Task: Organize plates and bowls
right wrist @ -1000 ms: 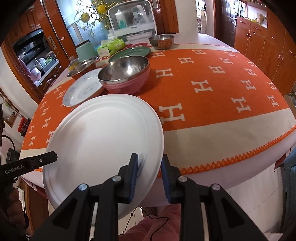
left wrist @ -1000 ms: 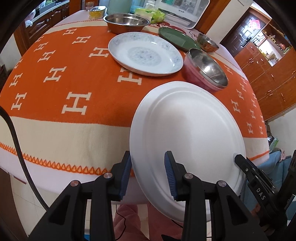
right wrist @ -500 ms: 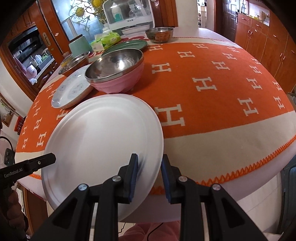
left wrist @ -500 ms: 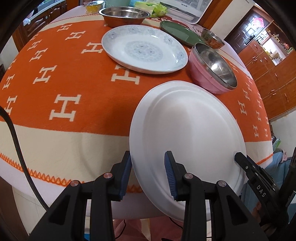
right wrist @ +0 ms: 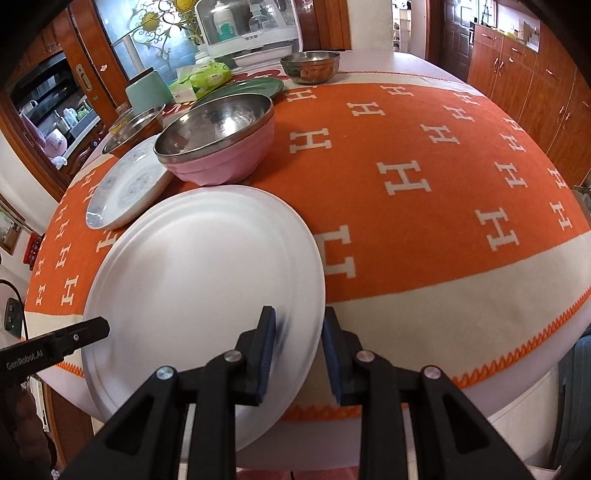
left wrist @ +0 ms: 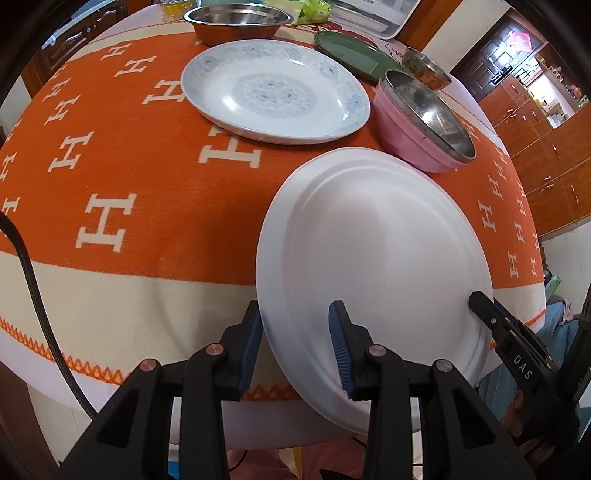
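Wooden cabinets (right wrist: 546, 85) line the room around a tabletop (left wrist: 122, 284) draped in an orange cloth (right wrist: 424, 221) with white H marks. Landmark: the white plate (left wrist: 373, 258), tilted over the tabletop's near edge. Left gripper (left wrist: 295, 347) pinches its near-left rim in its jaws; right gripper (right wrist: 299, 350) pinches the opposite rim. Just beyond the white plate lies a patterned plate (left wrist: 275, 90), and beside that a pink bowl (left wrist: 410, 129) with a steel bowl (right wrist: 218, 125) nested inside. Farther back sit a green plate (left wrist: 351, 55), a wide steel basin (left wrist: 236, 20) and a small steel bowl (right wrist: 310, 66).
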Demonstrator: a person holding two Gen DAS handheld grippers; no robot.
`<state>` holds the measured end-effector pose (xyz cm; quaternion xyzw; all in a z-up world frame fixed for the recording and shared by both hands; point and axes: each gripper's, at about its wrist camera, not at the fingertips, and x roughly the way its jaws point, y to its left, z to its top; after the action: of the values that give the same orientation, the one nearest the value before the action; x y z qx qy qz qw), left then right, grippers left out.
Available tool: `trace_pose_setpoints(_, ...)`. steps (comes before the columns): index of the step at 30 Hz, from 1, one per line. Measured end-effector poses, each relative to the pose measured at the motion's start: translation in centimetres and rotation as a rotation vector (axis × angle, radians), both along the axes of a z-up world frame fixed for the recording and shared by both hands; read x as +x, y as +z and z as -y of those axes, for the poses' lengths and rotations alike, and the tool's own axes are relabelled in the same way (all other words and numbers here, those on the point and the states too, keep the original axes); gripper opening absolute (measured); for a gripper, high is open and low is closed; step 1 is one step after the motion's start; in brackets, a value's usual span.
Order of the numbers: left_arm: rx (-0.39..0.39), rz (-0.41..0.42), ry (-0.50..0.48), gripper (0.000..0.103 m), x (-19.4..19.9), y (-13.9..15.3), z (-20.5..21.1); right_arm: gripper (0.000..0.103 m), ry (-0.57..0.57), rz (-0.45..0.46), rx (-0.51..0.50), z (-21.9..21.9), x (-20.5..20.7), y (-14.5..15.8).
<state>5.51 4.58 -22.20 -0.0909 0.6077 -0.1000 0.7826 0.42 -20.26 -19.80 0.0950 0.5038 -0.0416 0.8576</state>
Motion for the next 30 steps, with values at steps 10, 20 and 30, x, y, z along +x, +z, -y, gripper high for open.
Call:
trace_pose_setpoints(10, 0.02, -0.026, -0.007, 0.035, 0.9, -0.1, 1.8, 0.026, 0.013, -0.049, -0.004, 1.1, 1.3, -0.2)
trace_pose_setpoints(20, 0.064, -0.079, -0.041, 0.035, 2.2, 0.0, 2.8, 0.034, 0.025, -0.108, -0.01, 1.1, 2.1, -0.2)
trace_pose_setpoints(30, 0.05, -0.044, -0.09, 0.043, 1.8, 1.7, 1.5, 0.054, -0.046, -0.065, -0.041, 0.9, 1.0, 1.8)
